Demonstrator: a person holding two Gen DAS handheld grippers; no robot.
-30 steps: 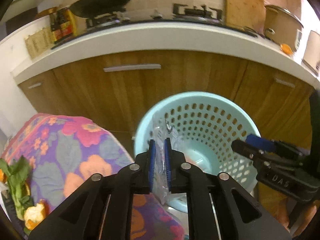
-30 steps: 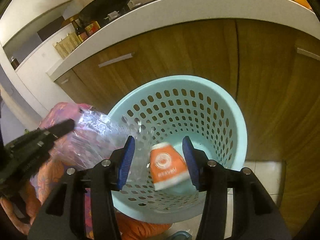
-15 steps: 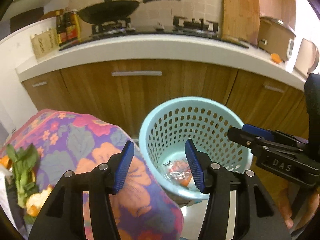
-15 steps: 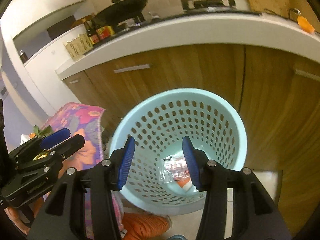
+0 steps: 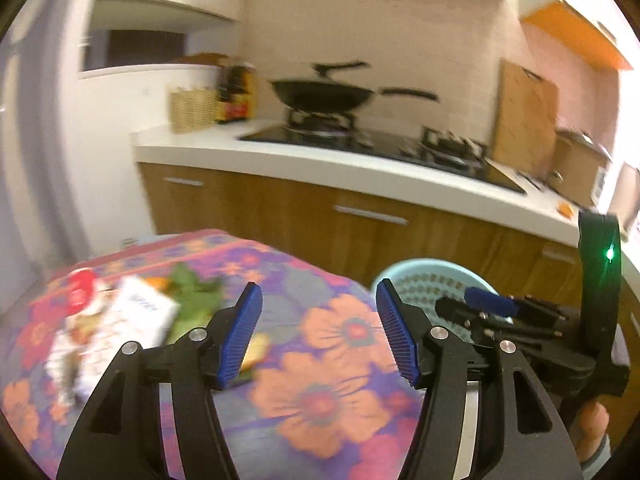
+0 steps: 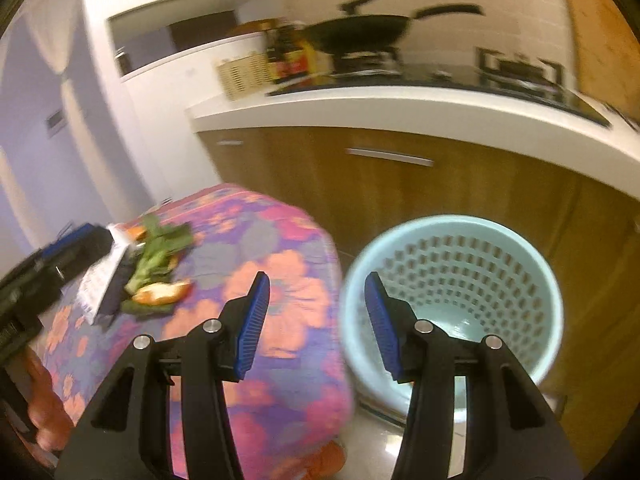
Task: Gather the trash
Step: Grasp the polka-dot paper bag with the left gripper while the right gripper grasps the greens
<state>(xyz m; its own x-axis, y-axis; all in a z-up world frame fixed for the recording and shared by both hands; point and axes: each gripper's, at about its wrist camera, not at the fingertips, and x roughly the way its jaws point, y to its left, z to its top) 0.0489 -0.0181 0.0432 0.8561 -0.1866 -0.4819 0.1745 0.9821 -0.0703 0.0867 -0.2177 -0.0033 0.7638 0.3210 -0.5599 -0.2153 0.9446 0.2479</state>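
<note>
Reaching back for scraps on the table, my left gripper is opening, empty; the right gripper gapes, empty. Rushing blurs my view; I could clip the bin.

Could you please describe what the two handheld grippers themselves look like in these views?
Both the left gripper and the right gripper have angular black bodies with triangular cut-outs, silver round bolts and ribbed blue pads. From the left camera, the right one also shows an upright black piece with a green light.
</note>
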